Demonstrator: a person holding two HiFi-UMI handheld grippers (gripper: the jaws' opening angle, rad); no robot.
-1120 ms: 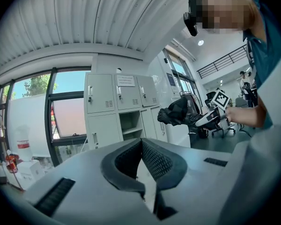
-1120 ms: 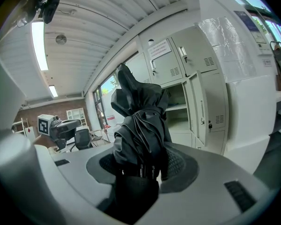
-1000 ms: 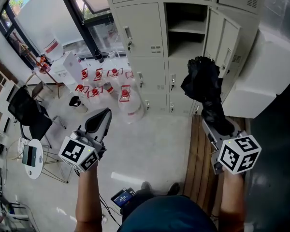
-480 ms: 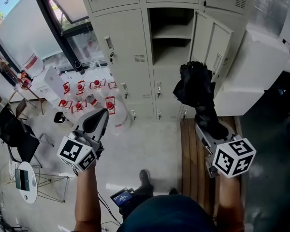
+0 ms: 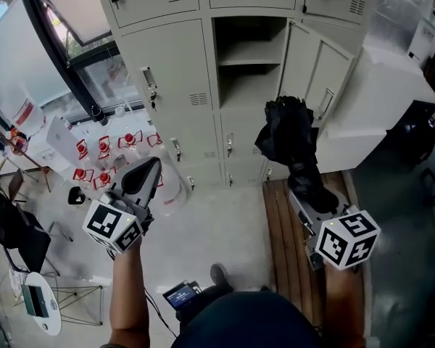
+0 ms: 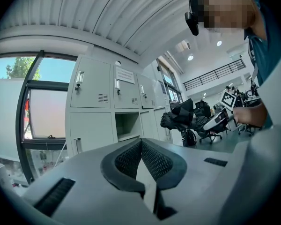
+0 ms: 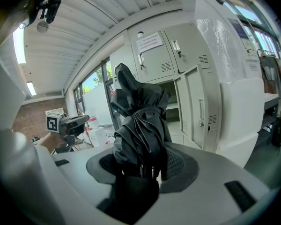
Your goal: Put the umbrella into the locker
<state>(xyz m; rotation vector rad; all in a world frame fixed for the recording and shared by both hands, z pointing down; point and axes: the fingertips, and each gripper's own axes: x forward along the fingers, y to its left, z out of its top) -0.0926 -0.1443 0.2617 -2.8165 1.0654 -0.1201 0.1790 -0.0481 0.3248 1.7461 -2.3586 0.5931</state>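
Note:
A folded black umbrella [image 5: 290, 133] stands up out of my right gripper [image 5: 313, 188], which is shut on its lower end. In the right gripper view the umbrella [image 7: 140, 125] rises from between the pads of the right gripper [image 7: 143, 165] and hides part of the lockers. The grey locker bank has one open compartment [image 5: 250, 49] with a shelf, and its door [image 5: 315, 71] is swung out to the right. The umbrella's top hangs just below and in front of that opening. My left gripper [image 5: 146, 171] is held out at the left, shut and empty; its pads [image 6: 152, 158] meet.
Water jugs with red caps [image 5: 105, 151] crowd the floor by the window at the left. A wooden plank strip [image 5: 283, 238] runs under my right arm. A white cabinet [image 5: 380, 100] stands right of the open door. A black chair [image 5: 7, 230] and a round table [image 5: 40, 314] are at far left.
Both hands have moved toward the lockers, and the open compartment now sits closer above the umbrella. The umbrella stays gripped in the right gripper; the left stays shut.

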